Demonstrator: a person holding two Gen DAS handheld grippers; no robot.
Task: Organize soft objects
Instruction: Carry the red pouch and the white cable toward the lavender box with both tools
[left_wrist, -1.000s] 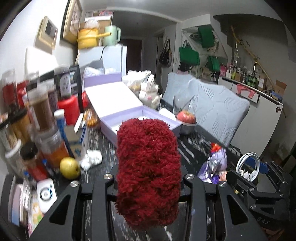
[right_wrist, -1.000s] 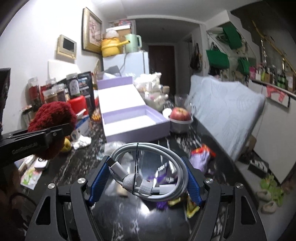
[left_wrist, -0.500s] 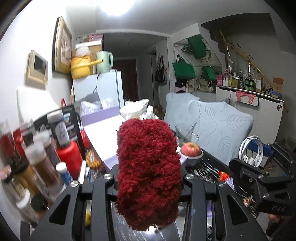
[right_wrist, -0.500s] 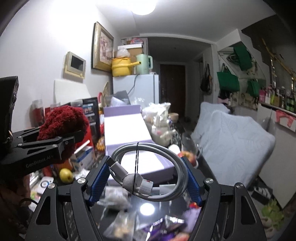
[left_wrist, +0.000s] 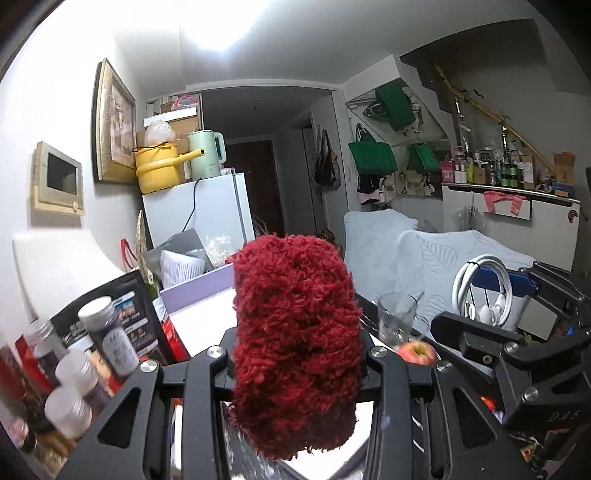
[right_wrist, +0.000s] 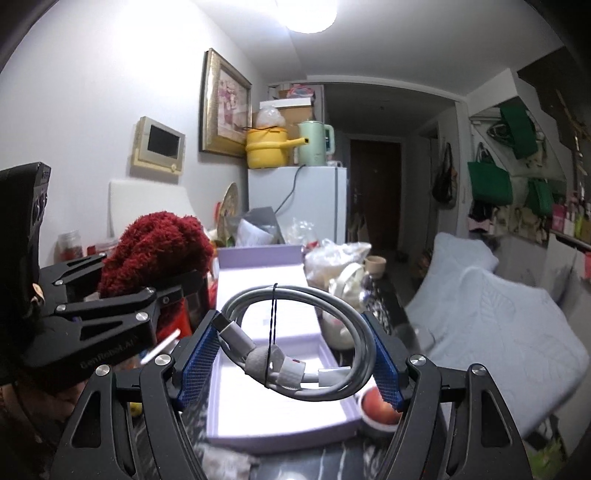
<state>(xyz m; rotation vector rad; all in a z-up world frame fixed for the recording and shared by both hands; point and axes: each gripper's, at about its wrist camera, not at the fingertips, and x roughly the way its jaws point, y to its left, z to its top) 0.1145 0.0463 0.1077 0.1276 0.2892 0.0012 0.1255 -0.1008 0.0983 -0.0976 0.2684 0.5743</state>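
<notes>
Left gripper (left_wrist: 295, 373) clamps the red fuzzy bundle (left_wrist: 295, 339) at frame centre, squeezed narrow since it's soft. Right gripper (right_wrist: 288, 354) pinches the coiled cable (right_wrist: 295, 343) across its width. Open lilac box (right_wrist: 236, 424), lower centre beneath it, looks like the drop target.

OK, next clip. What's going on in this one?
A person is tidying a cluttered table with a handheld gripper in each hand. The left gripper is clamped on a fuzzy red bundle; the right gripper holds a coiled grey cable between its blue pads. Both are held up in the air over an open lilac box, which looks empty. Nothing has been put in yet.
</notes>
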